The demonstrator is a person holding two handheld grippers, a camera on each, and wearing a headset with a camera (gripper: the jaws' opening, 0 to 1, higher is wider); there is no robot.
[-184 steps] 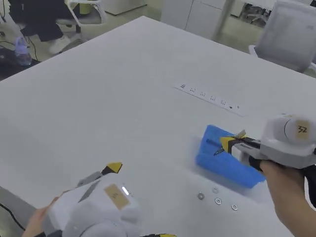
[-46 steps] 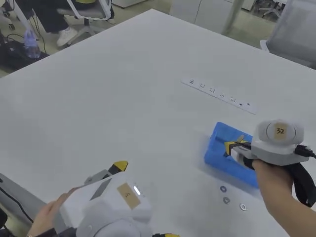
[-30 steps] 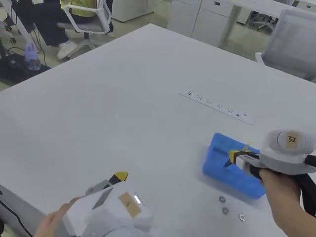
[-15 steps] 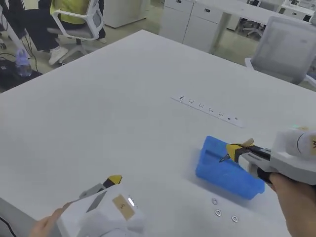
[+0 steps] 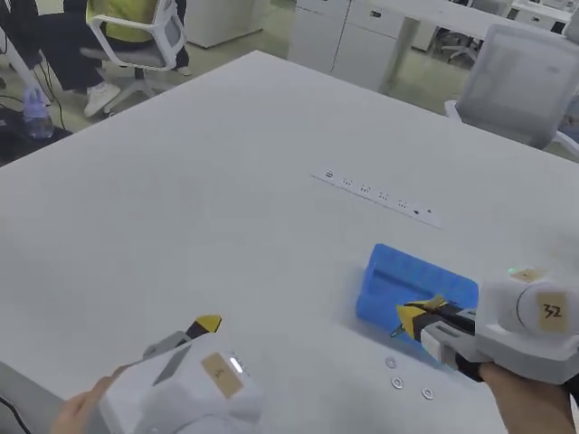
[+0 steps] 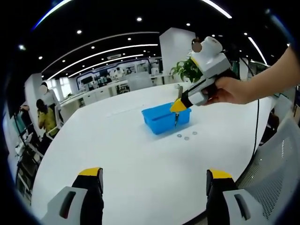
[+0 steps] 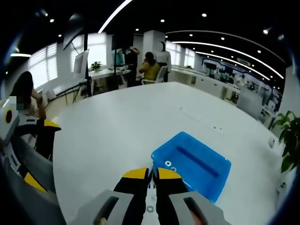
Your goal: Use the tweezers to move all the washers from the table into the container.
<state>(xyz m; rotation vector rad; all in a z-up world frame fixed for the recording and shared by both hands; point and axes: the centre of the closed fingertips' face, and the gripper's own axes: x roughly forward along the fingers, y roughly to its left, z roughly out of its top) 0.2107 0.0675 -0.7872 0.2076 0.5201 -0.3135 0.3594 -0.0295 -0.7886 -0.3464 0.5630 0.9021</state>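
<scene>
three washers (image 5: 396, 383) beside container (image 5: 418, 276) near edge, tweezers (image 6: 176, 118) above

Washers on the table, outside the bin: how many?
3, all on the table beside the blue container: one washer nearest it, a second beside it, a third further right. The right gripper may hide others.
</scene>
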